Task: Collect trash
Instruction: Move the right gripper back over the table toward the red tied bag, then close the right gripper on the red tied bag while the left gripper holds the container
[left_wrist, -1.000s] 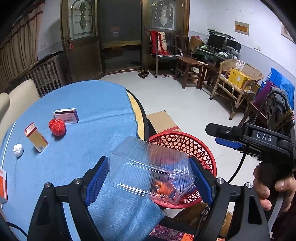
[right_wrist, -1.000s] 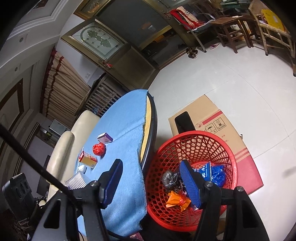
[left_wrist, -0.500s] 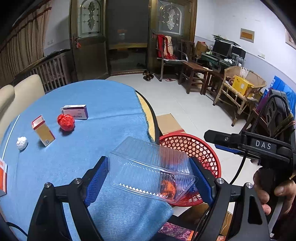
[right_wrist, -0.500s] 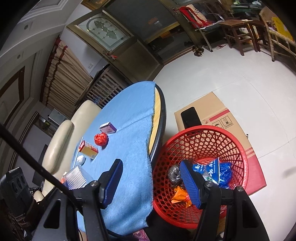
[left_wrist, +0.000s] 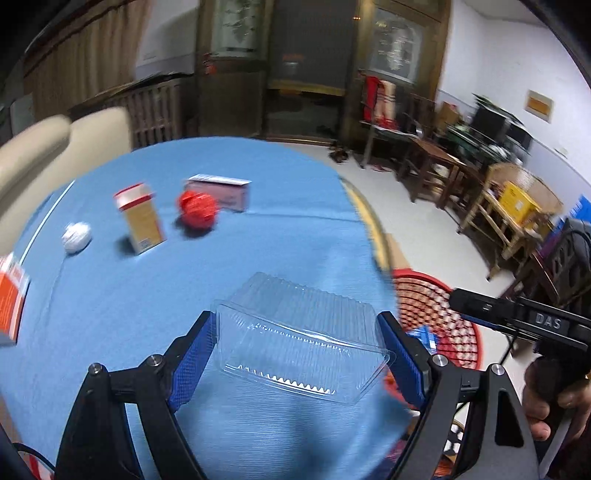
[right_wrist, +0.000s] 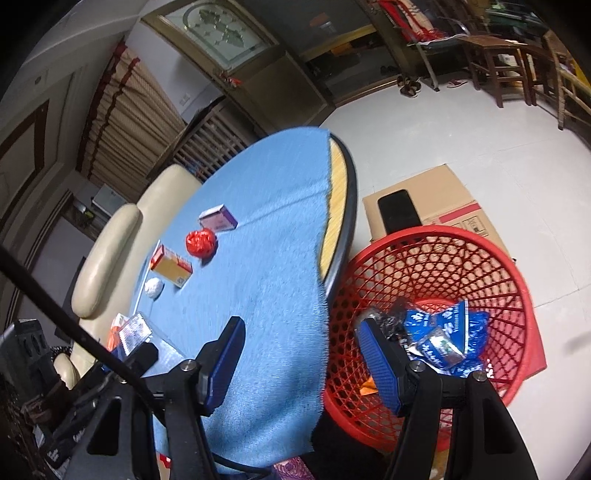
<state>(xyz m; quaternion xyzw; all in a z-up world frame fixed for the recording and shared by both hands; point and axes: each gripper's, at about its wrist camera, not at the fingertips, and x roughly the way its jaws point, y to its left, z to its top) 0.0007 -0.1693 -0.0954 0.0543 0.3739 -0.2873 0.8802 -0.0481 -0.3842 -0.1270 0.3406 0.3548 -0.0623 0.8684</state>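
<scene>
My left gripper (left_wrist: 299, 350) is shut on a clear ribbed plastic container (left_wrist: 303, 332), held above the blue tablecloth near the table's right edge. The red mesh basket (left_wrist: 436, 314) sits on the floor to its right; in the right wrist view the basket (right_wrist: 443, 258) holds blue wrappers (right_wrist: 443, 332) and other trash. My right gripper (right_wrist: 299, 354) is open and empty, straddling the table edge and basket. On the table lie a red crumpled ball (left_wrist: 197, 211), an orange box (left_wrist: 142, 225), a purple box (left_wrist: 221, 192) and a white wad (left_wrist: 77, 236).
The round table (right_wrist: 340, 192) has a blue cloth. A flat cardboard box (right_wrist: 436, 206) with a black phone lies on the floor behind the basket. An orange packet (left_wrist: 11, 299) lies at the table's left. A cream sofa (right_wrist: 107, 258) and wooden chairs (left_wrist: 436, 166) stand around.
My left gripper, still holding the clear container, has swung left, from over the basket to over the tablecloth. The right gripper has shifted slightly closer to the table, staying open.
</scene>
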